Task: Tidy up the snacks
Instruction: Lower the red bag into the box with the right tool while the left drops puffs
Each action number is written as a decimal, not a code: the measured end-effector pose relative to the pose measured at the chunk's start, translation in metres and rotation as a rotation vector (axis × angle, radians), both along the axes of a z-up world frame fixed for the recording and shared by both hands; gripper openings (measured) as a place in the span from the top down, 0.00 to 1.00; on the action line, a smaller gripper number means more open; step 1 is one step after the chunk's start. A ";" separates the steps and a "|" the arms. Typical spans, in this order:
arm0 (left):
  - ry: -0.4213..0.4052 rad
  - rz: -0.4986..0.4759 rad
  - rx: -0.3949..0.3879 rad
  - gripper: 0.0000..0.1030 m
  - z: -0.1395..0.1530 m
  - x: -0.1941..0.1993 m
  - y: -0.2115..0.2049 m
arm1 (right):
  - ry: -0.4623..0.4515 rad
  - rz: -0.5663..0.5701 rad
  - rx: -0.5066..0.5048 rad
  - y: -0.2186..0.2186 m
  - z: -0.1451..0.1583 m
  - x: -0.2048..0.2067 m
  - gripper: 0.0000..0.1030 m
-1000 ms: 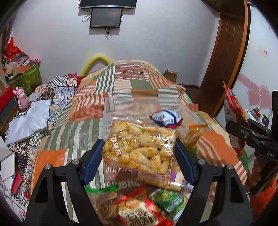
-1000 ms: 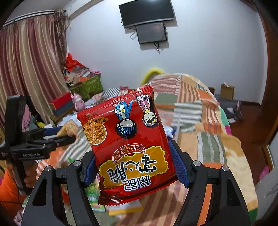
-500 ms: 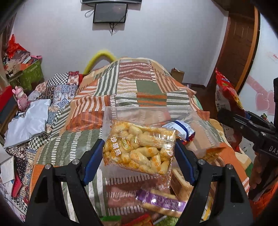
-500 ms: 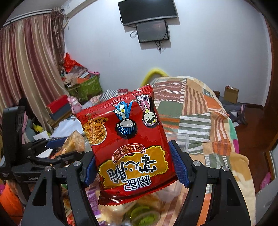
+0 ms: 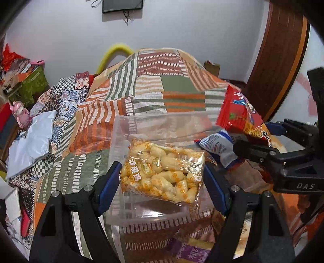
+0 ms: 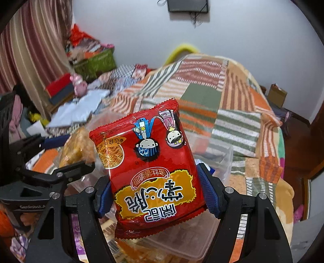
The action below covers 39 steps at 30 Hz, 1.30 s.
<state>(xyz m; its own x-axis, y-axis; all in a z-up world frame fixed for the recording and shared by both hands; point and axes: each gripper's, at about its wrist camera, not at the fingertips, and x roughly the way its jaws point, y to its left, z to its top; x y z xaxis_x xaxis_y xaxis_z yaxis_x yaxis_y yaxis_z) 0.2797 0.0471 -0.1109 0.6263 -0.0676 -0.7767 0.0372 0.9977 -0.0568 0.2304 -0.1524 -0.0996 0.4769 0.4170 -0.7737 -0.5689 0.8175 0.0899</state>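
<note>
Clamping snack packets, the left gripper (image 5: 162, 178) and right gripper (image 6: 157, 192) hover above a clear bin (image 5: 121, 129) on the patchwork bedspread (image 5: 154, 81) at frame center, a wall-mounted screen (image 5: 122, 6) at top.

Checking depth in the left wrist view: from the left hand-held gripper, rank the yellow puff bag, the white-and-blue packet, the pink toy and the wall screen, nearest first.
1. Yellow puff bag: clamped in the left hand-held gripper.
2. White-and-blue packet: right, just beyond.
3. Pink toy: far left.
4. Wall screen: top, on the back wall.

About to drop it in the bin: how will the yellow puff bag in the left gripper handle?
Likely light: the puff bag is clear film full of airy puffs. The left gripper holds it level by its sides without sagging, so it seems fairly stiff. Its glossy film could slip, and hard squeezing may crush the puffs.
</note>
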 end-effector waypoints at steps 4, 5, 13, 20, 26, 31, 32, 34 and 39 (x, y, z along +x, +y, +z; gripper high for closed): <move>0.034 -0.013 0.020 0.24 -0.010 0.006 -0.006 | 0.031 0.006 -0.045 0.002 -0.011 0.004 0.31; 0.042 -0.012 0.019 0.24 -0.012 0.008 -0.006 | 0.039 0.009 -0.047 0.002 -0.012 0.004 0.32; 0.091 0.001 0.029 0.23 -0.024 0.014 -0.008 | 0.065 0.049 -0.085 0.006 -0.015 0.002 0.32; 0.099 0.008 0.035 0.23 -0.022 0.010 -0.008 | 0.011 0.044 -0.089 0.005 -0.002 -0.006 0.31; 0.050 0.007 0.029 0.21 -0.001 -0.007 -0.005 | -0.053 0.017 -0.063 -0.005 0.018 -0.022 0.31; -0.014 0.008 0.027 0.16 0.027 -0.032 -0.003 | -0.113 -0.001 -0.035 -0.016 0.036 -0.044 0.31; -0.030 0.011 0.027 0.14 0.033 -0.039 -0.001 | -0.124 -0.003 -0.025 -0.018 0.039 -0.050 0.30; -0.053 0.014 0.028 0.11 0.043 -0.054 0.001 | -0.142 -0.004 -0.004 -0.024 0.046 -0.062 0.28; -0.077 0.028 0.028 0.07 0.054 -0.090 0.011 | -0.175 -0.010 0.043 -0.036 0.053 -0.092 0.25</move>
